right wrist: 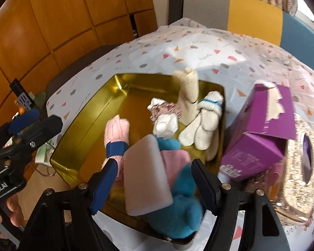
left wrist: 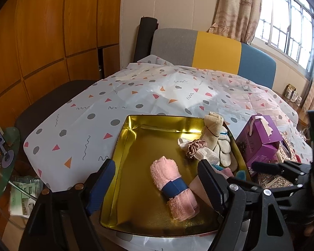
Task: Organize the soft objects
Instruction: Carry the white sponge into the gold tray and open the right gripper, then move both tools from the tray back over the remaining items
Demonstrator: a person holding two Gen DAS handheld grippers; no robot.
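Right tool (right wrist: 151,185): seen at the bottom centre of the right wrist view, jaws spread wide and grasping nothing; the pink sponge block lies in the gap between them, and contact with either finger cannot be told.

Pink sponge block (right wrist: 145,175): lower centre of the right wrist view, propped on a blue plush toy (right wrist: 178,211) at the near edge of the tin; its long axis runs from lower right toward upper left, roughly along the tool's own line of sight, so a closing grip would fall across its short side.

Left tool (left wrist: 157,185): bottom centre of the left wrist view, jaws released and wide apart, nothing gripped.

Rolled pink towel (left wrist: 174,190): lower centre of the left wrist view, bound by a blue band and lying on the tin floor directly ahead of the left tool; its long axis is slanted from upper left to lower right.

Nearer tool: the left is judged nearer the towel, the right nearer the sponge and plush.

Gold tin (left wrist: 136,138): centre of both views, resting on the patterned surface (left wrist: 83,125).

Far corner of tin: socks (right wrist: 207,123), scrunchies (right wrist: 167,113) and a cream rolled cloth (right wrist: 188,96) are heaped together in the upper centre of the right wrist view.

Purple box (right wrist: 259,142): right of the tin, just beside its wall.
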